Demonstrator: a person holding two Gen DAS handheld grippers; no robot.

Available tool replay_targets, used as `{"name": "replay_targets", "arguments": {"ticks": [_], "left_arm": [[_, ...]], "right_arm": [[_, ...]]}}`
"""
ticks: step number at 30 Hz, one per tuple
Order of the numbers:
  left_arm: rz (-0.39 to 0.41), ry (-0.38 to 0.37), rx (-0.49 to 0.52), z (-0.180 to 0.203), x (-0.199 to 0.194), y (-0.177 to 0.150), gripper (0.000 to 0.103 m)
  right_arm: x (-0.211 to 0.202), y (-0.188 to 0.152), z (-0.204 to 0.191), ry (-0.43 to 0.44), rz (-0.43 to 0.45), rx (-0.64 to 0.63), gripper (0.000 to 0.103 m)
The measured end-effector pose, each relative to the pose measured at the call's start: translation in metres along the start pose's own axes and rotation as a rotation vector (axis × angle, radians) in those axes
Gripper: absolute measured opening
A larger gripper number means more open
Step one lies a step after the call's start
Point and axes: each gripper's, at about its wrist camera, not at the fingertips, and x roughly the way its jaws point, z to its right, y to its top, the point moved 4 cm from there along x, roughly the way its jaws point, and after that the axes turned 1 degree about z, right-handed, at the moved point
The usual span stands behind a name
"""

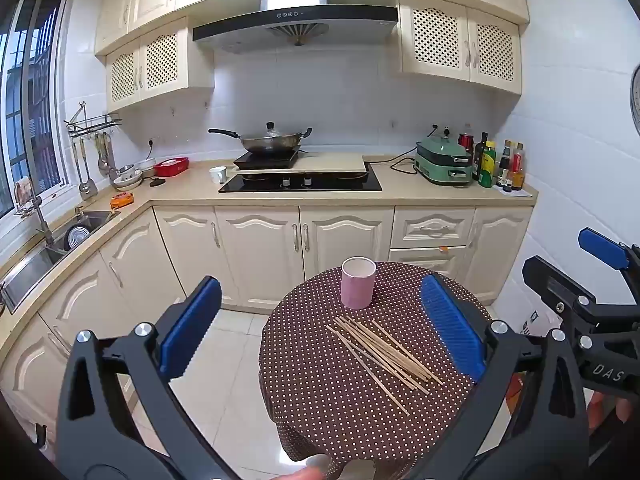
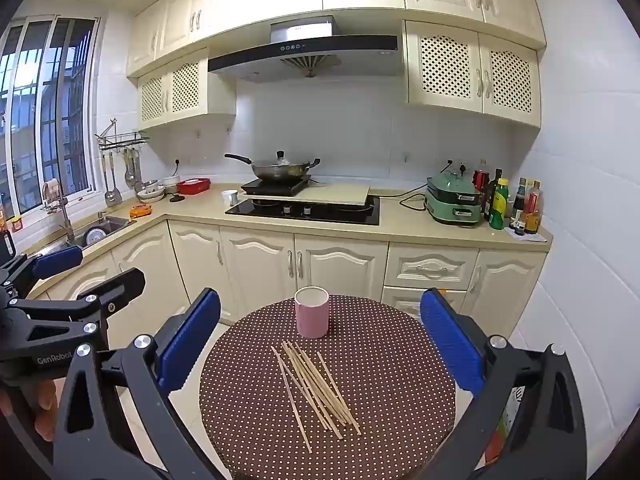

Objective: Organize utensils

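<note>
So nothing's picked up yet. The chopsticks (image 2: 314, 390) lie in a loose pile mid-table (image 2: 400, 400), with the pink cup (image 2: 312, 312) upright near the far edge. Left gripper (image 1: 320, 330) and right gripper (image 2: 320, 340) both hover above, fingers spread wide and empty. Next move, I'd guess: drop down and pinch a stick, then tip it into the cup.

Right claw (image 2: 320, 344) wide open and empty above bench (image 2: 400, 400), loose wooden chopsticks (image 2: 316, 390) near pink cup (image 2: 312, 312), left claw (image 2: 72, 268) at left edge
</note>
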Motion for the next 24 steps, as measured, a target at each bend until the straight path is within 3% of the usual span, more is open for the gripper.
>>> {"name": "replay_targets", "arguments": {"ticks": [13, 16, 24], "left_arm": [[0.004, -0.002, 0.002, 0.002, 0.001, 0.001, 0.098], [0.003, -0.002, 0.006, 0.022, 0.007, -0.001, 0.098], [0.003, -0.006, -0.003, 0.014, 0.003, -0.004, 0.098]], "right_arm": [[0.000, 0.001, 0.005, -0.010, -0.008, 0.000, 0.096], [0.001, 0.003, 0.001, -0.013, -0.008, -0.001, 0.096], [0.001, 0.001, 0.000, -0.012, -0.008, 0.001, 0.096]]}}
